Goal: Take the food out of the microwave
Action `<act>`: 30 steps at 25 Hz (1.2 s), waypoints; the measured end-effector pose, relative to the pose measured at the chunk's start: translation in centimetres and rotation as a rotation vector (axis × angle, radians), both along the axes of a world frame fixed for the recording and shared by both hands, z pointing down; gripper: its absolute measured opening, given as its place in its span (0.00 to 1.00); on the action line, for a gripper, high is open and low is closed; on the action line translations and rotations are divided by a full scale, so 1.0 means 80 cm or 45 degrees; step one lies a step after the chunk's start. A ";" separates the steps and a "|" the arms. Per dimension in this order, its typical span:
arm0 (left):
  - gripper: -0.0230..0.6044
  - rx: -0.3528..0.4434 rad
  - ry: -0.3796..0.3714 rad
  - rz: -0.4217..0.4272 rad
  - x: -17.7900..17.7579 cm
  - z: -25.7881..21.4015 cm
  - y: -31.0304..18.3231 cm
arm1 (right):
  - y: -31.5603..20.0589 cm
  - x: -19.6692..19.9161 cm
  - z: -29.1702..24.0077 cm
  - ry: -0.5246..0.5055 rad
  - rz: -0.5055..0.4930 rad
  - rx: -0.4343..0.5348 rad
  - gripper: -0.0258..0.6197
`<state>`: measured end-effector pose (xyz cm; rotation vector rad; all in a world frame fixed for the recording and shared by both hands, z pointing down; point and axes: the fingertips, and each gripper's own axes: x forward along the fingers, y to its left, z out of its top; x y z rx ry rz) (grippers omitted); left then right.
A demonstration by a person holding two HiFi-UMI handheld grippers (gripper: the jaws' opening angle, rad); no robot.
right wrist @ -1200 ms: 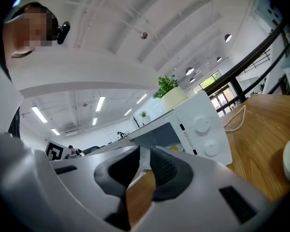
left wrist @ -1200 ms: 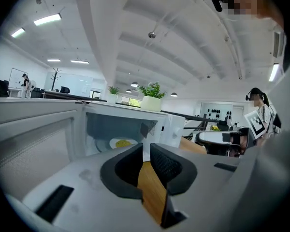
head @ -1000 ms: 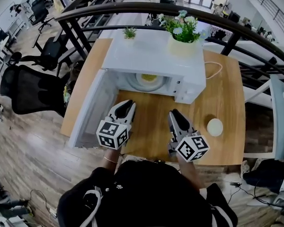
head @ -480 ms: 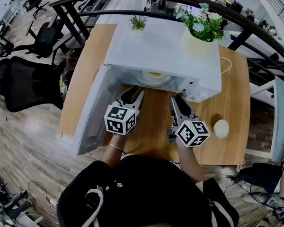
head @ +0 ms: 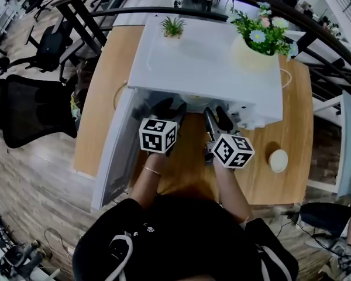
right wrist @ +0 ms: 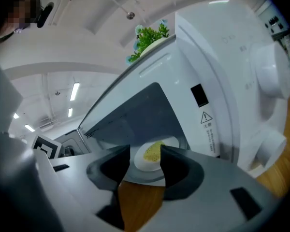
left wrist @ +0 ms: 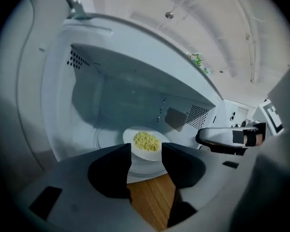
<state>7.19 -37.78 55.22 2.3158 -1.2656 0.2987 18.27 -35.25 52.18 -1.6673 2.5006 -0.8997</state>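
The microwave (head: 205,63) is white; inside it, yellow food (left wrist: 146,140) lies on a white plate (left wrist: 152,152). The table (head: 102,98) under it is tan wood-grain. On top stands a pale yellow pot (head: 251,56) with green leaves and blue and white flowers. Left of it is a black chair (head: 29,110). The right gripper (right wrist: 145,153) is grey, with black pads (right wrist: 110,173) and a black-and-white squared cube (head: 232,150).

1. A black top (head: 181,239) bearing a white emblem (head: 121,247), too blurred to read.
2. A thin bracelet (head: 151,170) on the left wrist, possibly metal.
3. The left gripper (left wrist: 146,151) and right gripper (right wrist: 145,159) have grey shells and black jaw pads.
4. Each carries a white cube (head: 158,135) with black square markers.
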 end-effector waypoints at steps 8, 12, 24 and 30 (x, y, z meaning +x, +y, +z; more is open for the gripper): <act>0.33 -0.080 -0.025 0.035 0.001 0.027 -0.033 | -0.037 -0.010 0.039 0.014 0.038 -0.093 0.40; 0.35 -0.099 -0.043 0.027 0.001 0.037 -0.045 | -0.048 -0.013 0.053 0.039 0.056 -0.130 0.42; 0.35 -0.150 -0.031 0.040 0.005 0.058 -0.055 | -0.069 -0.011 0.082 0.069 0.212 -0.246 0.47; 0.35 -0.150 -0.011 0.053 0.011 0.059 -0.060 | -0.076 -0.009 0.091 0.060 0.258 -0.278 0.47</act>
